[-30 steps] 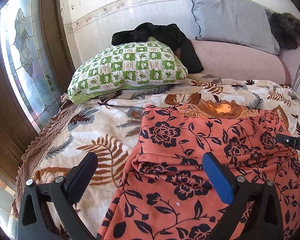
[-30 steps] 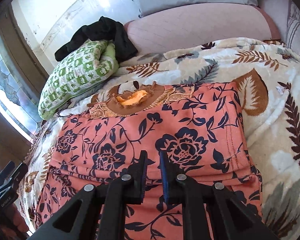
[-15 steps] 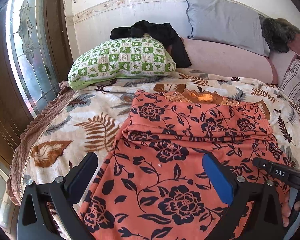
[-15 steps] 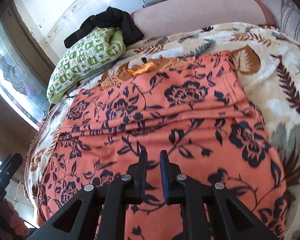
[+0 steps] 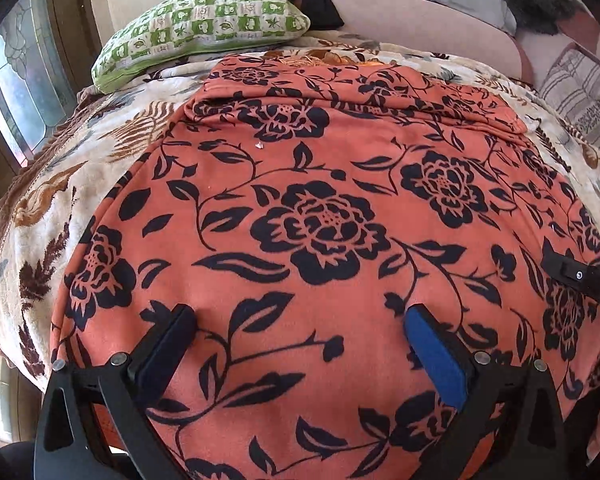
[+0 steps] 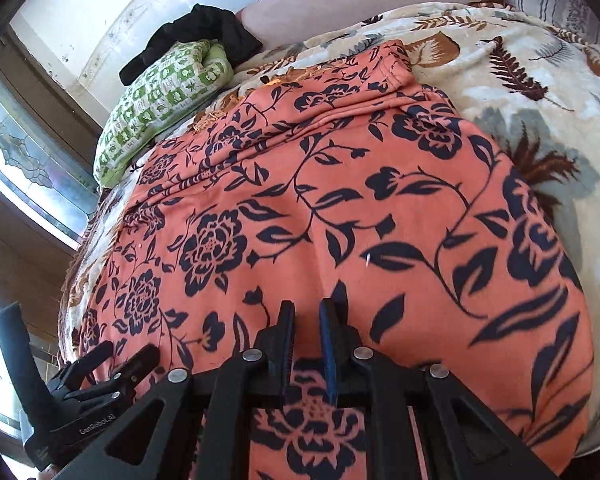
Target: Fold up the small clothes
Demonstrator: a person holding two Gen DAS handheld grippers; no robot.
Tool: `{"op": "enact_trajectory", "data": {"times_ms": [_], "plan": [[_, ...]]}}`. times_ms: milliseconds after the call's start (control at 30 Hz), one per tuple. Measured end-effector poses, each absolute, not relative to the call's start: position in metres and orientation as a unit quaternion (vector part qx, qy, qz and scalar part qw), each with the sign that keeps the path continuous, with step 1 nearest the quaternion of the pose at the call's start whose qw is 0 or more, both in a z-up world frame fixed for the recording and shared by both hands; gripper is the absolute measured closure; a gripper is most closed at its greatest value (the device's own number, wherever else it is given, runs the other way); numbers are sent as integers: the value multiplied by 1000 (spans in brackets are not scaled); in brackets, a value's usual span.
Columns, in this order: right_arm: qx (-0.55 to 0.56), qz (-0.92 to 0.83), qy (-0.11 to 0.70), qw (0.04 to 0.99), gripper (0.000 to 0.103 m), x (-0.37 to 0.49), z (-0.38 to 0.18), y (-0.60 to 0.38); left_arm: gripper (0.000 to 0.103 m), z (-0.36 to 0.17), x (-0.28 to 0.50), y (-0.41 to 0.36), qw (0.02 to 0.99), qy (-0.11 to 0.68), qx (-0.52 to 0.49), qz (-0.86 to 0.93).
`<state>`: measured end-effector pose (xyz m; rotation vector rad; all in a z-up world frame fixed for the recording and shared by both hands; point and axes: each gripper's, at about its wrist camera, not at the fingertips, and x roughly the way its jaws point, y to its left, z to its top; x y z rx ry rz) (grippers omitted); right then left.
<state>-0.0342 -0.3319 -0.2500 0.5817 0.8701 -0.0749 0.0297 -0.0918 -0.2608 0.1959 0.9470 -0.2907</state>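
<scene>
2 grippers over garment (image 5: 320, 216) spread on bed (image 5: 112, 152): left gripper (image 5: 300, 348) jaws spread, right gripper (image 6: 306, 320) at 3 o'clock, jaws nearly together, empty. Risk: shallow pinch slips, skewing fold.

The right gripper (image 6: 306, 314) hangs nearly closed over the orange floral garment (image 6: 340, 220) — spread across a leaf-print blanket (image 6: 520, 92).

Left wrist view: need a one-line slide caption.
Open left gripper poised over an orange floral garment spread on a leaf-print blanket, green pillow behind.
</scene>
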Motion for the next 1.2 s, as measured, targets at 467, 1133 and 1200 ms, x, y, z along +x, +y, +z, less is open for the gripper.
{"op": "enact_trajectory", "data": {"times_ms": [467,1133,1200], "plan": [[337,8,462,820,83,-95,-252,-335,0,-234,2,-10,881,440,104,-139],[241,-7,445,862,73,-52,-246,-327,0,-261,49,17,852,514,53,-84],[298,-15,444,845,92,-57,-256,-357,0,-261,46,17,851,514,78,-80]]}}
